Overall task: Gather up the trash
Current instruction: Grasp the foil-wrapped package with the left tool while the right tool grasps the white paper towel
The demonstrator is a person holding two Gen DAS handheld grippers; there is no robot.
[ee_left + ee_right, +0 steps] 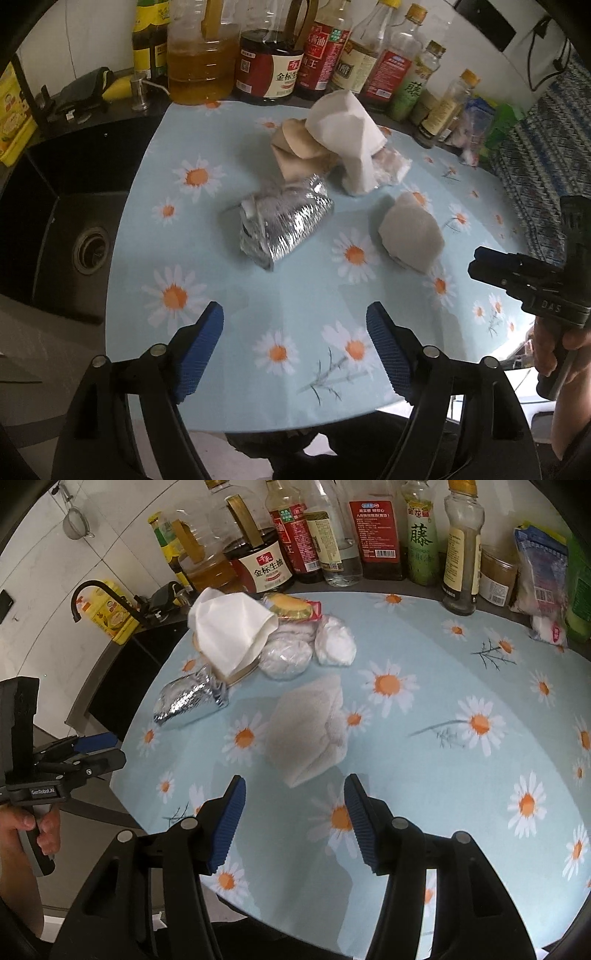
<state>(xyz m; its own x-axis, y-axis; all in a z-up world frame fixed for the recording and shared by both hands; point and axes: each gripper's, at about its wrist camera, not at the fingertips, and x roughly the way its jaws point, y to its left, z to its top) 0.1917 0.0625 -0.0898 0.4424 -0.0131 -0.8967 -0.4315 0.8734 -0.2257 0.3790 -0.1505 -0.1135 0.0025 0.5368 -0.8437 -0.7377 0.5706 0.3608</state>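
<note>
We are at the approach step: both the left claw point(295, 347) and right claw point(293, 821) hang released and empty over the daisy-print counter point(461, 775), the crumpled tissue point(308, 734) just beyond the right claw, the foil wrapper point(282, 225) to that tissue's left, so next we judge the right claw should close on the tissue.

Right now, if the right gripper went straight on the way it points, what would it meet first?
Probably the crumpled white tissue, lying directly ahead of the open right gripper on the daisy tablecloth. Nothing lies between them, though depth is hard to judge.
</note>
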